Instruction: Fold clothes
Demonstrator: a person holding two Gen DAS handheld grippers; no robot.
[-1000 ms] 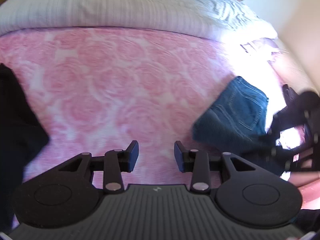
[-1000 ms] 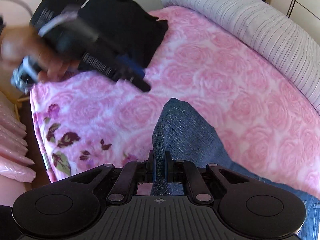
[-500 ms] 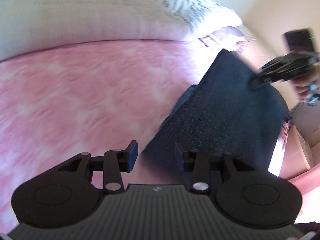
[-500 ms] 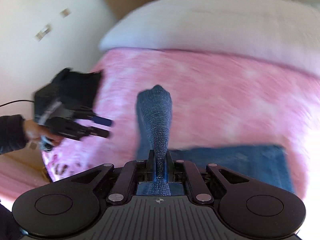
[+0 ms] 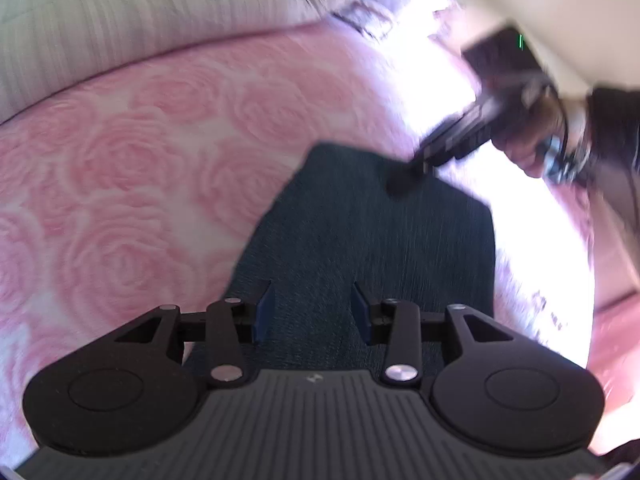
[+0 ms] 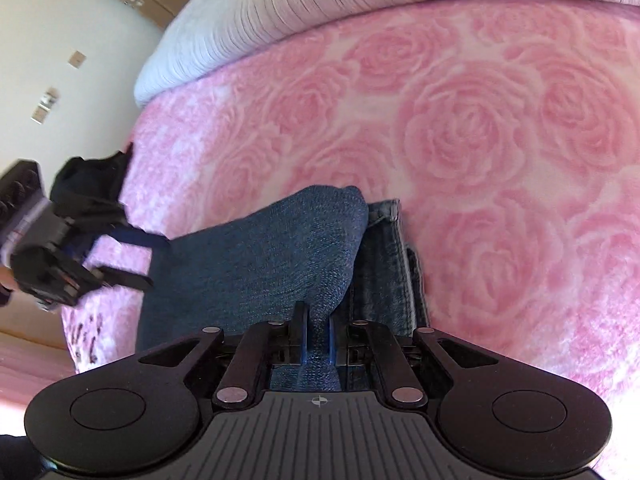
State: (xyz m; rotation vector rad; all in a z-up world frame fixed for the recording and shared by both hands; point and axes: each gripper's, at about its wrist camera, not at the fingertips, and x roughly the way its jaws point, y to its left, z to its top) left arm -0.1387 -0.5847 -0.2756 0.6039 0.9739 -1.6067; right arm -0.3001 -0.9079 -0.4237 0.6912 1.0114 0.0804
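1. Jeans (image 5: pixel 360 240) are lying on the bed (image 5: pixel 140 152), running ahead of the left tool (image 5: pixel 312 312), which is hovering over them, jaws spread, empty.
2. Right tool (image 6: pixel 316 340) is pinching a raised jeans fold; it is nearer.
3. Jeans are looking dark blue, part-folded, hem layers showing beneath.

The jeans (image 6: pixel 256 264) are blue denim, a rough woven cloth with a speckled grain and stitched seams. The blanket (image 6: pixel 460 128) on the bed is plush, fuzzy pink cloth with a rose pattern. Behind it lies a duvet (image 6: pixel 360 4) of pale, finely striped cloth, smooth-looking, perhaps cotton, though blur leaves that unsure. The right tongs (image 6: pixel 316 340) are matt black plastic with shiny metal rivets, as are the left tongs (image 5: pixel 312 312).
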